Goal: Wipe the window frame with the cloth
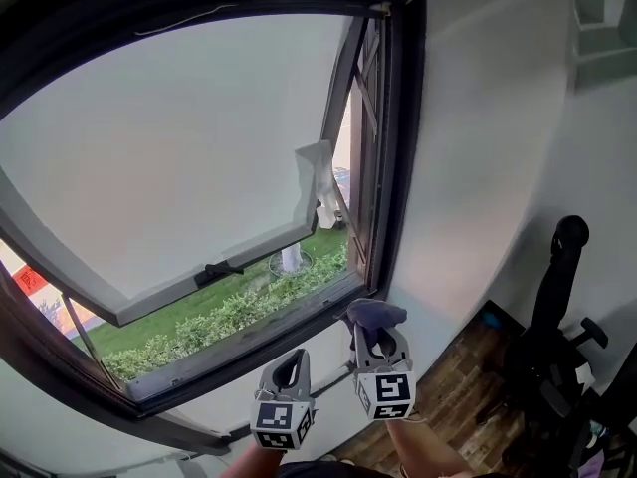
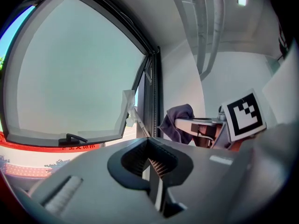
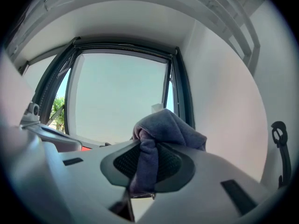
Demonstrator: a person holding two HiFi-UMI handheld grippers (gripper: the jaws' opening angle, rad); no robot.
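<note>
A purple-grey cloth point(image 1: 376, 314) sits low and just right of centre in the head view. It is bunched into a soft wad and pinched between the jaws of the right gripper point(image 1: 378, 332). The right gripper view shows one fold squeezed between the ribbed pads point(image 3: 123, 162), with the rest mushrooming above the tips. Held this way, the cloth offers a padded front to press on metal, which suits wiping. It is close to the lower right corner of the dark window frame point(image 1: 396, 177); I cannot tell whether it touches, though it looks just short. The left gripper point(image 1: 289, 364) is beside the right one at lower centre, its jaws pressed together on nothing, apparently kept out of the way. The window sash point(image 1: 169, 157) fills the upper left and is swung outward at the bottom. It has a black handle point(image 1: 219, 270) on its lower edge and a white scrap point(image 1: 314, 179) at its right corner. Through the gap below lies a green hedge point(image 1: 229, 317). The frame's bottom rail point(image 1: 249, 341) runs from lower left toward the cloth, and its right side rises to the top of the picture; both look open to a sweep. To the right is bare white wall point(image 1: 488, 167). Black equipment point(image 1: 567, 307) stands at lower right, apart from the grippers, over a wooden floor point(image 1: 453, 376).
</note>
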